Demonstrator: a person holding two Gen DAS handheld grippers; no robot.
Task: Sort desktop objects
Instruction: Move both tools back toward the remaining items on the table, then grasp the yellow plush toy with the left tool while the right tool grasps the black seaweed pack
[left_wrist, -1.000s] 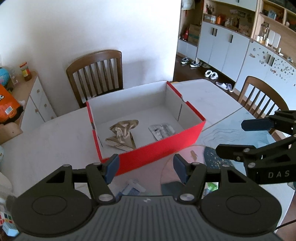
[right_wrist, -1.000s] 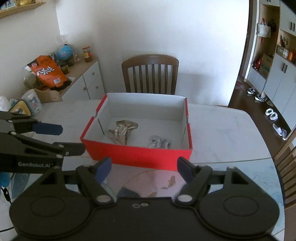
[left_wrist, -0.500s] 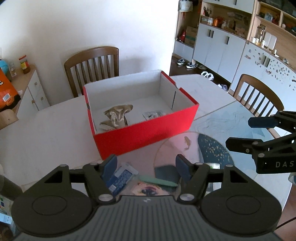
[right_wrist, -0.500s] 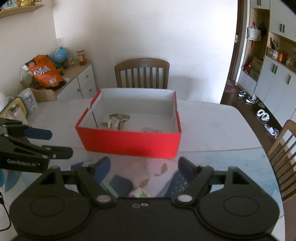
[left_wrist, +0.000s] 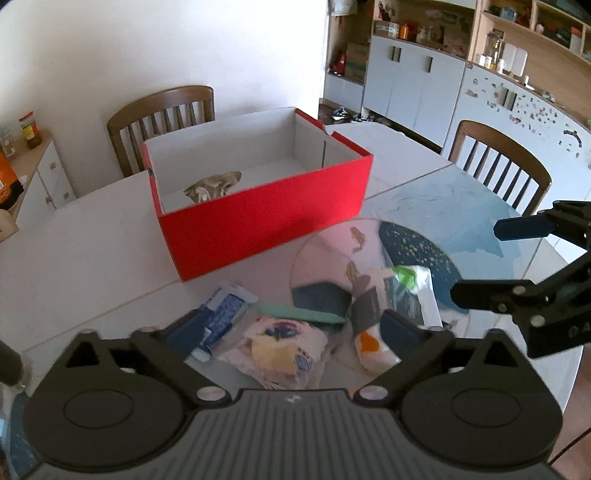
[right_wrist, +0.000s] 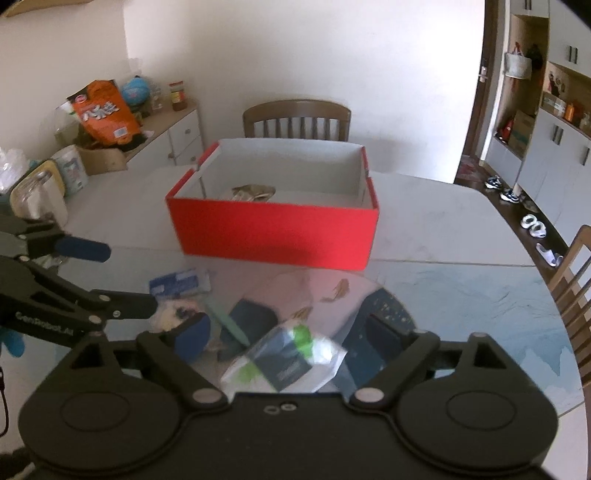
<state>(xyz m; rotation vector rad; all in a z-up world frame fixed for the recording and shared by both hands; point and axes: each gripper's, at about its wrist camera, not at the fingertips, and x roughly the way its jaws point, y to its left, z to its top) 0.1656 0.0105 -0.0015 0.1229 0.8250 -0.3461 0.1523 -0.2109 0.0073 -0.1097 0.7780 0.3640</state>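
A red box (left_wrist: 258, 218) with a white inside stands on the table and holds a crumpled brown wrapper (left_wrist: 212, 182); it also shows in the right wrist view (right_wrist: 273, 232). In front of it lie a blue-and-white packet (left_wrist: 225, 314), a green pen (left_wrist: 303, 314), a pale snack wrapper (left_wrist: 280, 347), a dark card (left_wrist: 321, 299) and a clear bag with green print (right_wrist: 288, 354). My left gripper (left_wrist: 291, 332) is open above the snack wrapper. My right gripper (right_wrist: 284, 332) is open above the clear bag. Both are empty.
A round glass disc with fish print (left_wrist: 369, 266) lies on the table. Wooden chairs stand behind the box (left_wrist: 162, 122) and at the right (left_wrist: 498, 166). A side cabinet with an orange snack bag (right_wrist: 103, 110) is at the left.
Both grippers have drawn back from the box and come lower, so the loose items in front of it now lie between the fingers. The box looks farther and lower.
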